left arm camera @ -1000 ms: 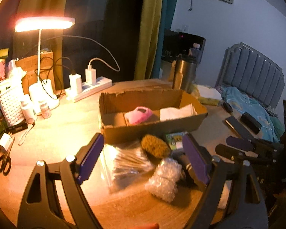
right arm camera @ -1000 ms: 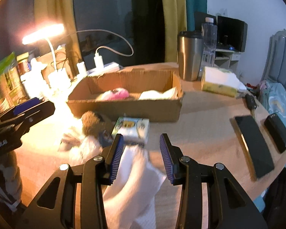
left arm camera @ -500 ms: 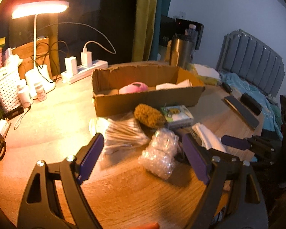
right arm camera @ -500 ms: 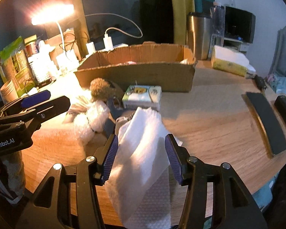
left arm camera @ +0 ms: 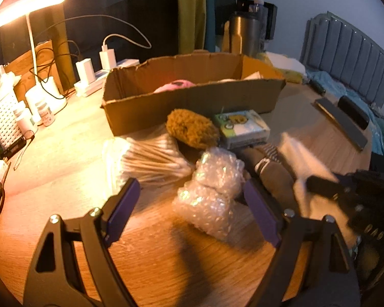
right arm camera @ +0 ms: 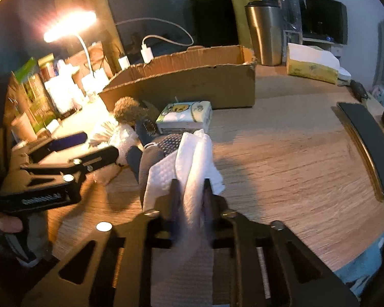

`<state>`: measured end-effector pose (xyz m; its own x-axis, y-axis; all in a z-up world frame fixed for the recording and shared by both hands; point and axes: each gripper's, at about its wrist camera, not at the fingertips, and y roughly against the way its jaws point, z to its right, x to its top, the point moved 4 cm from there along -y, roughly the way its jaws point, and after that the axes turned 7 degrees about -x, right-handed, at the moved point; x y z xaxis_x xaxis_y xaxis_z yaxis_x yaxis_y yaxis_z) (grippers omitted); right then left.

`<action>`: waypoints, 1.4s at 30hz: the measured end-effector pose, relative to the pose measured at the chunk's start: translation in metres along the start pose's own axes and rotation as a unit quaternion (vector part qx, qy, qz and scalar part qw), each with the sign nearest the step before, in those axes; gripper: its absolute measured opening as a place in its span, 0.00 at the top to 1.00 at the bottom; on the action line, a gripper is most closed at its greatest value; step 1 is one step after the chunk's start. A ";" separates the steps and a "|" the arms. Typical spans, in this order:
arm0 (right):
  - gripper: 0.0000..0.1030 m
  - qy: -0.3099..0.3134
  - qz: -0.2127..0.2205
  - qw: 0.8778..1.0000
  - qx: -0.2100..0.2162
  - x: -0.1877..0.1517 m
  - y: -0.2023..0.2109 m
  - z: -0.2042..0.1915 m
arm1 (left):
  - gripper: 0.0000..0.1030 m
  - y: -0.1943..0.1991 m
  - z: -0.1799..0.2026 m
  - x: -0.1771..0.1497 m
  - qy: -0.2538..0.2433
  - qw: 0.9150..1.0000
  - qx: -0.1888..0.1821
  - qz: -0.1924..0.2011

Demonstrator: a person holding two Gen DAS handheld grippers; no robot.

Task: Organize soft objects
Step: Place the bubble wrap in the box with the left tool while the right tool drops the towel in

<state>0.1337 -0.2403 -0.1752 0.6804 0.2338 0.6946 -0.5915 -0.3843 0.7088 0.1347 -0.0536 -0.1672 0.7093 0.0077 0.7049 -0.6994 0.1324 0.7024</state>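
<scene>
A cardboard box (left arm camera: 192, 97) stands mid-table with a pink soft item (left arm camera: 174, 86) and white tissue inside. In front lie a brown sponge (left arm camera: 190, 129), a tissue pack (left arm camera: 240, 128), a bag of cotton swabs (left arm camera: 146, 158), a bubble-wrap bundle (left arm camera: 212, 194) and a grey glove (left arm camera: 271, 168). My left gripper (left arm camera: 192, 215) is open just before the bubble wrap. My right gripper (right arm camera: 190, 199) is shut on a white paper towel (right arm camera: 189, 163), seen pinched between the pads, with the box (right arm camera: 192, 84) beyond.
A lit desk lamp (left arm camera: 30, 12), power strip with chargers (left arm camera: 97, 71) and small bottles (left arm camera: 35, 115) stand at the left. A steel tumbler (right arm camera: 265, 35), a tissue box (right arm camera: 312, 64) and two dark flat items (right arm camera: 368, 145) sit at the right.
My right gripper has closed on the white paper towel. My left gripper has drawn nearer to the bubble wrap and stayed open.
</scene>
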 end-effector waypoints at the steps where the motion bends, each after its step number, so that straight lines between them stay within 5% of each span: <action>1: 0.87 -0.004 0.002 1.000 0.004 0.000 0.001 0.002 | 0.22 -0.003 0.000 -0.001 0.000 1.000 0.002 -0.005; 6: 0.88 -0.015 0.019 1.000 0.013 0.005 0.006 0.017 | 0.48 -0.013 0.006 -0.006 -0.001 1.000 0.001 -0.027; 11: 0.88 -0.023 0.032 0.999 0.018 0.012 0.008 0.032 | 0.56 -0.011 0.012 -0.006 0.003 1.000 -0.002 -0.025; 42: 0.88 0.050 0.090 0.993 0.059 0.104 0.026 0.046 | 0.57 0.040 0.000 0.078 0.061 0.992 0.022 0.105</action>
<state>0.2091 -0.2671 -0.0905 0.5191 0.2373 0.8211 -0.6401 -0.5288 0.5574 0.1619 -0.0476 -0.0838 0.5509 0.1512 0.8208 -0.8343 0.0724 0.5466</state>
